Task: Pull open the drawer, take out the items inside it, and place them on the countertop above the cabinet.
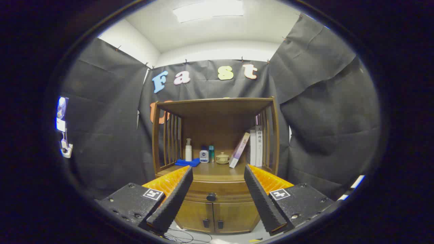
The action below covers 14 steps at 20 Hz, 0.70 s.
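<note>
Facing one closed drawer [213, 193], gripper [218, 184] fingers apart — three bottles [203, 155], three books [255, 145] on countertop [217, 169].

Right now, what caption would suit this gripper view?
Open gripper facing a closed drawer's round knob on a wooden cabinet, bottles and books on the countertop beyond.

Hand-held gripper [217, 189] fingers spread, empty; closed drawer [217, 189] with knob [211, 197] beyond them.

On the countertop [217, 169] stand one pump bottle [188, 150], two small containers [204, 156], one lidded cup [222, 158], one blue cloth [187, 162] and three books [252, 146].
</note>
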Tool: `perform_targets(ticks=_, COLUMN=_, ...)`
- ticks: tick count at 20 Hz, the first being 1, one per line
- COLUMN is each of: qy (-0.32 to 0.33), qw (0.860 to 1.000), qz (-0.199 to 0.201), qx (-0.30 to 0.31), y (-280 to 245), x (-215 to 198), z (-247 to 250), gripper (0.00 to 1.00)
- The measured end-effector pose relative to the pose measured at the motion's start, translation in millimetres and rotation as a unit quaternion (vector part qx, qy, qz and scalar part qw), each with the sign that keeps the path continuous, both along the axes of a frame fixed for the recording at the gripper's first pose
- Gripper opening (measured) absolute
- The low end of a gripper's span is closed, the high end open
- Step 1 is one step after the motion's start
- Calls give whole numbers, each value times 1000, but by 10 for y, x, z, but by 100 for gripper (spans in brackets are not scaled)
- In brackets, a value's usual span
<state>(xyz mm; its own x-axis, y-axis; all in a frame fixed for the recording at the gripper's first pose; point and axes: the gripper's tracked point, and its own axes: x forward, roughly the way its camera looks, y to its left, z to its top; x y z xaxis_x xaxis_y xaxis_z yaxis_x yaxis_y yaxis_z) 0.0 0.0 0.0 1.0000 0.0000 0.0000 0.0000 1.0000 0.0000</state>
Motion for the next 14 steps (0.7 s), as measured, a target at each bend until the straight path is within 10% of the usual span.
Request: perform_targets(ticks=14, qy=2, qw=1000, qz=6, qx=-10, y=68, x=-24, z=12, gripper=99)
